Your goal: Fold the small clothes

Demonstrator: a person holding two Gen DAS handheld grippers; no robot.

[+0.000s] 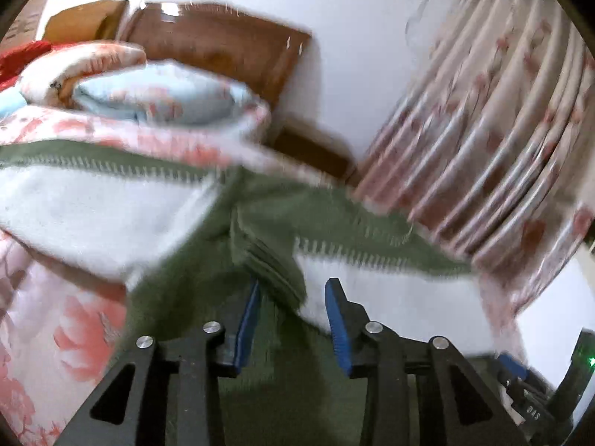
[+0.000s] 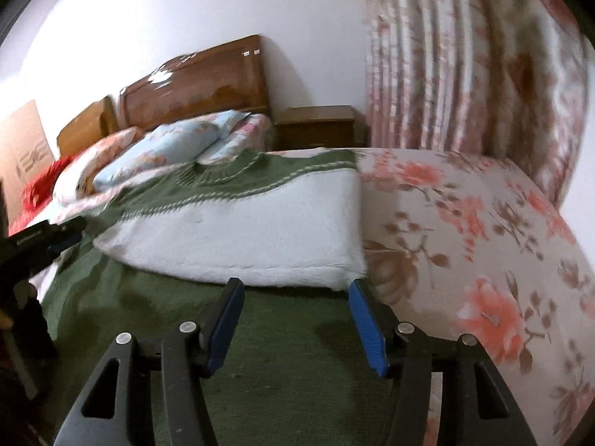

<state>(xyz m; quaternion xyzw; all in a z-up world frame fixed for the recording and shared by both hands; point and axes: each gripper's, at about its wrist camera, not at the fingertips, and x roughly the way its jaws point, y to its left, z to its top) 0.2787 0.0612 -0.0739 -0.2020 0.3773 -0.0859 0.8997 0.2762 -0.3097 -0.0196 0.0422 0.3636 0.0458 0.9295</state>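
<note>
Green-and-white knitted sweater (image 2: 238,230) half-folded on the floral bedsheet (image 2: 465,223).
Left gripper (image 1: 293,316) spread, green cuff between jaws, unpinched; right gripper (image 2: 293,319) spread, empty. Align edges, flatten before next fold.

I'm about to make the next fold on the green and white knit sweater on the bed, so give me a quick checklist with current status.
1. Left gripper jaws apart: ok.
2. Left pads off the green and white knit sweater: cannot tell, a green ribbed fold lies between them.
3. Right gripper open, holding nothing: ok.
4. Sweater's white folded edge straight: ok.
5. Sweater fully on the floral bedsheet: cannot tell.
</note>
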